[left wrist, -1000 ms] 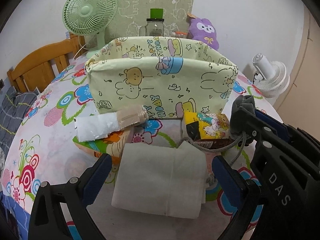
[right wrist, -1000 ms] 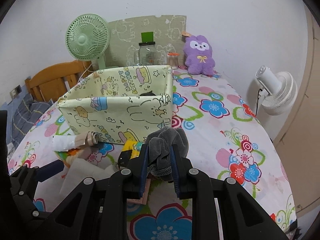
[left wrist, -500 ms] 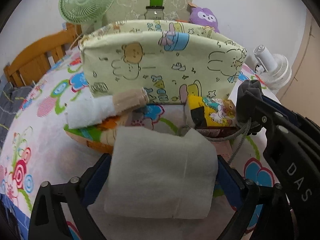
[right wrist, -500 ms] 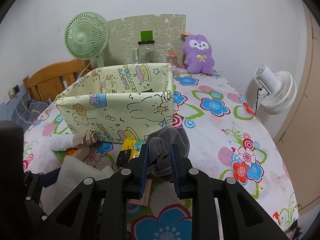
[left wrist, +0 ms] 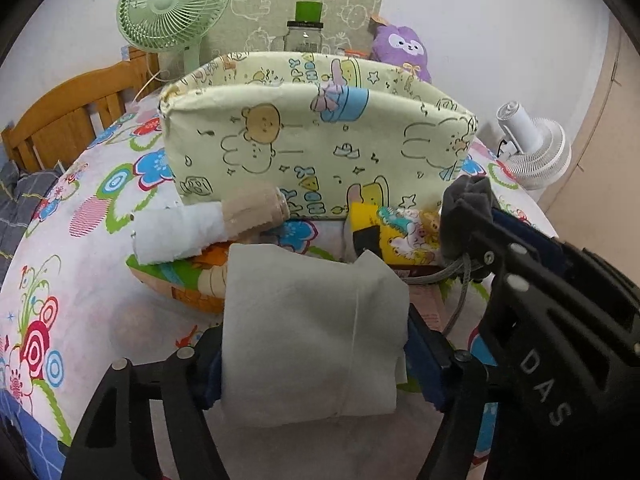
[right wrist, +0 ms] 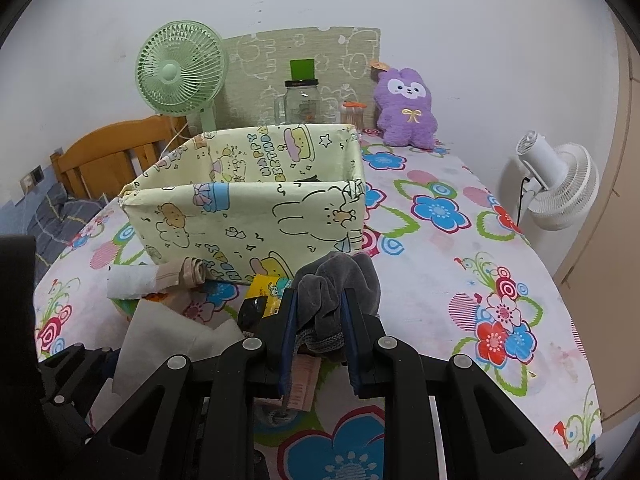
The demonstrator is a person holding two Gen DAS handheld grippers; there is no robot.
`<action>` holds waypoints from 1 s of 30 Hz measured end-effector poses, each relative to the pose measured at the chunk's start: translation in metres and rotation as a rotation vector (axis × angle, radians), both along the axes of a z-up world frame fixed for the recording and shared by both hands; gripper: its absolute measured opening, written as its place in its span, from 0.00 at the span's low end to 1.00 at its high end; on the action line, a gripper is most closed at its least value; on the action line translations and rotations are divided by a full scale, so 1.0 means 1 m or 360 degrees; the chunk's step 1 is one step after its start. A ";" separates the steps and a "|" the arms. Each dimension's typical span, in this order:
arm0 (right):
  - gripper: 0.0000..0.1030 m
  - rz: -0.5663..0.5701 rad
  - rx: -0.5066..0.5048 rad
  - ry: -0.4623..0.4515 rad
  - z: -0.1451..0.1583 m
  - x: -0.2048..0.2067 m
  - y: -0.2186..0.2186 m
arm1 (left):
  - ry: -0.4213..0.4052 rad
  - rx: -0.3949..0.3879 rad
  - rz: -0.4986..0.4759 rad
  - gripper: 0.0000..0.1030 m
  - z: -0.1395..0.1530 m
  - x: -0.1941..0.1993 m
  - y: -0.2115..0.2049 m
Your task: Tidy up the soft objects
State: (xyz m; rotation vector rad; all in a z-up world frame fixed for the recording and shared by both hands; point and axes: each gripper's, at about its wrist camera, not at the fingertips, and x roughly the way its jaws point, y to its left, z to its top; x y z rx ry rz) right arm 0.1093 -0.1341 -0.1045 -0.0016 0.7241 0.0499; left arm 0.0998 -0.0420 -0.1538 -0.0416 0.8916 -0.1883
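Note:
A folded white cloth lies at the near table edge between the jaws of my left gripper. The jaws are closing, and both blue pads touch the cloth's sides, which bulge inward. My right gripper is shut on a grey drawstring pouch, held just above the table to the right of the white cloth. Behind both stands an open pale-green cartoon-print box. In front of the box lie a white and beige roll, a colourful pouch and a yellow packet.
A purple plush, a glass jar and a green fan stand at the far table edge by the wall. A white fan stands off the right side. A wooden chair is at the left.
The left gripper moved forward around the white cloth and its jaws narrowed until the pads met the cloth's sides. The right gripper kept hold of the grey pouch and barely moved.

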 end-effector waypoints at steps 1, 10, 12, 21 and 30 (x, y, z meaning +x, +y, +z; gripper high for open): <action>0.24 0.0002 0.0010 0.0002 0.001 0.000 0.000 | -0.0004 0.0003 0.0001 0.73 0.001 0.000 0.000; 0.24 0.0017 0.0074 0.0017 0.006 -0.004 0.002 | -0.0046 0.0035 0.0007 0.71 0.011 -0.005 0.000; 0.24 0.0025 0.0090 0.0016 0.008 -0.005 0.002 | -0.0060 0.0042 0.0011 0.71 0.014 -0.006 0.000; 0.24 0.0060 0.0115 -0.0003 0.021 -0.009 0.006 | -0.0119 0.0073 0.0035 0.71 0.028 -0.012 0.002; 0.24 0.0073 0.0115 -0.0038 0.037 -0.014 0.007 | -0.0205 0.0110 0.0055 0.71 0.047 -0.020 0.002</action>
